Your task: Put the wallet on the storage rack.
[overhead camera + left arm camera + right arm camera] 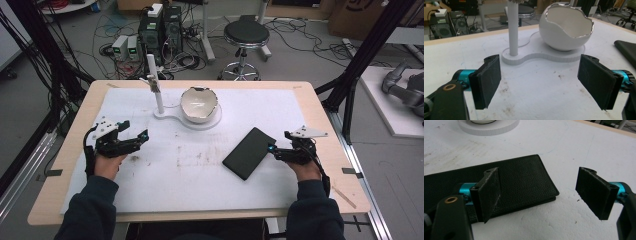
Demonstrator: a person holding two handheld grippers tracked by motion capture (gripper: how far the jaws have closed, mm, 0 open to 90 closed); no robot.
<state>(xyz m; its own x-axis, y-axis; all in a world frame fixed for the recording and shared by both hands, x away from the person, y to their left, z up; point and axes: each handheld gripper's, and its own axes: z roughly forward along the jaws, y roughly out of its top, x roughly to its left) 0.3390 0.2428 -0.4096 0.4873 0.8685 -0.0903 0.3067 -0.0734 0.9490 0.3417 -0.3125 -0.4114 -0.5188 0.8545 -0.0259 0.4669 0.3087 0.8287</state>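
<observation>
A black leather wallet [248, 152] lies flat and closed on the white sheet, right of centre. My right gripper [279, 143] is open at its right end. In the right gripper view the wallet [524, 182] has one corner between the jaws; the left jaw hangs over the leather and the right jaw over bare sheet, with the right gripper [539, 192] holding nothing. A white broken-egg bowl [199, 104] sits on a white base [216, 121] beside a white post [155, 85]. My left gripper [134, 132] stands open and empty at the left, facing the bowl [566, 27] and post [513, 27].
The white sheet [190, 175] carries brown smudges at its middle. Wooden table rim [75, 125] shows around it. Beyond the far edge are a black stool [245, 35], computer boxes [160, 30] and floor cables. Black frame posts [360, 60] rise at both sides.
</observation>
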